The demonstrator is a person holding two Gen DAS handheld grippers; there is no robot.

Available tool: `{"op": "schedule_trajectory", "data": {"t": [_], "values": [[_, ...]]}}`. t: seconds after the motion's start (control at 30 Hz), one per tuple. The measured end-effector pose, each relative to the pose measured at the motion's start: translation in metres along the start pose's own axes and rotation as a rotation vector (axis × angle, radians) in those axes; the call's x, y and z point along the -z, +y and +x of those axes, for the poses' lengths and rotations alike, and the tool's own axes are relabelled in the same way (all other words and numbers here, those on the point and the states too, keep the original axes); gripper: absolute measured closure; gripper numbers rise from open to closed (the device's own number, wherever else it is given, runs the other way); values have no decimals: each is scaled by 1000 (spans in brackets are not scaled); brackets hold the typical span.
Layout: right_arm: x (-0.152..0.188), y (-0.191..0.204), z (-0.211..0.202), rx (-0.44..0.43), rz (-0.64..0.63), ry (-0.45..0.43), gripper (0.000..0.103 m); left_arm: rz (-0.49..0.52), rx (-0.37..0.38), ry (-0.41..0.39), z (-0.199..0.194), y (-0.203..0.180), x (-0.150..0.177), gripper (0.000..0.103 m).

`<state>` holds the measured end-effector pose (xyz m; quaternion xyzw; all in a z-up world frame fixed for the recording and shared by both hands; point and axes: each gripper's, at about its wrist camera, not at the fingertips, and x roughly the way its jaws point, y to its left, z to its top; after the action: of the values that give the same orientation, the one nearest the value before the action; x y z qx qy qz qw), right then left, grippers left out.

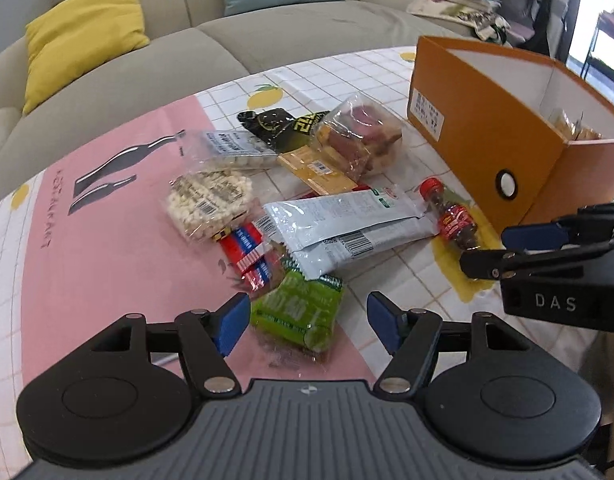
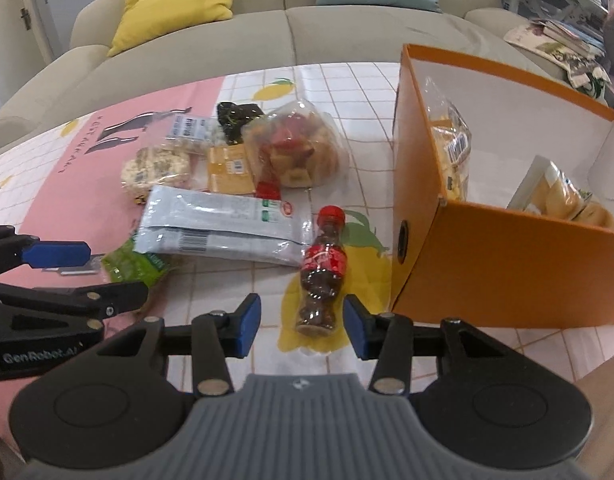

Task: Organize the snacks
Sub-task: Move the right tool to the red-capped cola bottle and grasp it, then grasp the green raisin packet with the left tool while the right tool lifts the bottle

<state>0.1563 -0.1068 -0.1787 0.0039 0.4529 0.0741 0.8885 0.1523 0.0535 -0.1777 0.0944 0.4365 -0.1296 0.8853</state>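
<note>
Your right gripper point(image 2: 301, 322) spreads wide around the cola bottle point(image 2: 321, 270), seemingly untouched; your left gripper point(image 1: 309, 320) gapes over the green packet point(image 1: 297, 316).

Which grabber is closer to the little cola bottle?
Right. The right gripper is open around the base of the cola bottle. The left gripper is open by the green snack pack, further away.

Soft, even daylight fills both views, brightest from a blown-out window point(image 1: 599, 40) at the top right. Shadows on the counter point(image 1: 107, 220) are faint. Glare streaks the silver pouch point(image 1: 347, 224). Fisheye bending curves the sofa point(image 2: 307, 32) and the counter's far edge; corners blur.
</note>
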Motion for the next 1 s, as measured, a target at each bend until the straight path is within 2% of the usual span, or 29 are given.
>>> {"op": "schedule_trajectory", "data": {"t": [0.37,0.43,0.57,0.63,0.8,1.0], "values": [[-3,-4,24,22,6,-12,63,111,-56,24,32,-8,-1,24],[-3,-4,28,17,7,-10,67,114,-76,25,34,-10,-1,34],[-2,-3,31,25,-9,-16,67,107,-80,23,32,-12,0,40],[-1,-3,32,26,-14,-18,67,97,-79,26,31,-13,1,47],[-1,-4,34,33,-21,-10,73,65,-91,48,26,-19,4,58],[3,2,32,51,-69,14,76,-24,-86,85,12,-17,12,62]]}}
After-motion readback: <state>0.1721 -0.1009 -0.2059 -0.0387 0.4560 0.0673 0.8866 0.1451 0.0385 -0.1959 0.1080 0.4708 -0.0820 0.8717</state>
